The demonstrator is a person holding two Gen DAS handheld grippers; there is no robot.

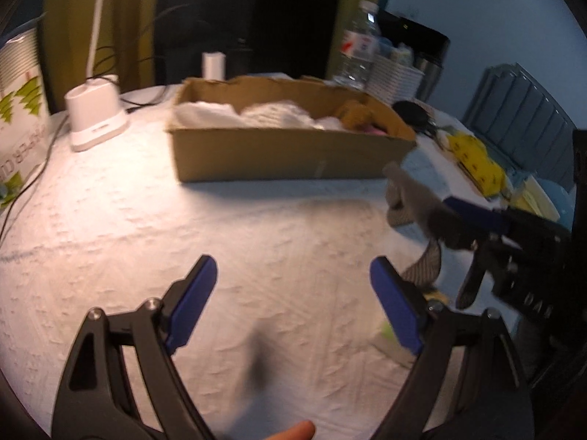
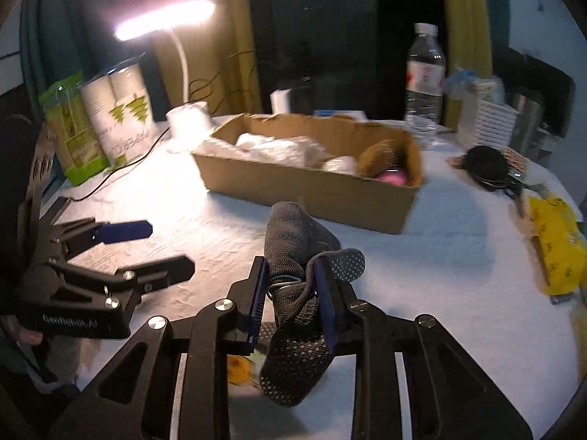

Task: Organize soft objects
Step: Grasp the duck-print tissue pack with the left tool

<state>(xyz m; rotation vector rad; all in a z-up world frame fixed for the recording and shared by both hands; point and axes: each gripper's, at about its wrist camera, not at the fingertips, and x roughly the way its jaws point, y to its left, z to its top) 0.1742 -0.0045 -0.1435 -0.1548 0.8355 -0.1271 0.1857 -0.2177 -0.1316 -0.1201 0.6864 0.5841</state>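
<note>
I see the bench [image 2: 440, 293] under a white textured cover, lit hard from the lamp [image 2: 165, 18] at the far left; it fills both views. On it sits the box [image 2: 312, 187], an open cardboard tray set toward the back, holding white soft things [image 2: 279, 148] along its left and middle, a brown plush [image 2: 381, 159] at its right end and something pink [image 2: 394, 178] beside that; in the left wrist view the same box [image 1: 286, 154] lies straight ahead of me, well apart from my fingers. Left of the lamp base stands a pack of paper cups [image 2: 117, 117] with a green packet [image 2: 71, 128] against it; behind the box a water bottle [image 2: 425, 80] stands upright, next to a white slatted basket [image 2: 484, 121]; a yellow bag [image 2: 557, 245] lies at the bench's right edge, with a black round thing [image 2: 484, 165] further back.

My right gripper [image 2: 293, 289] is closed on the sock [image 2: 297, 256], a dark grey mesh one with pale dots, pinched mid-length; one end stands up above the pads, the other hangs below them, in front of the box and off the cover. From the left wrist view the sock [image 1: 411, 198] shows at the right, blurred, clamped in that gripper [image 1: 451, 220].

My left gripper [image 1: 293, 293] is wide, blue pads [image 1: 194, 300] far apart, nothing between them; it hovers over bare cover, left of the sock.
</note>
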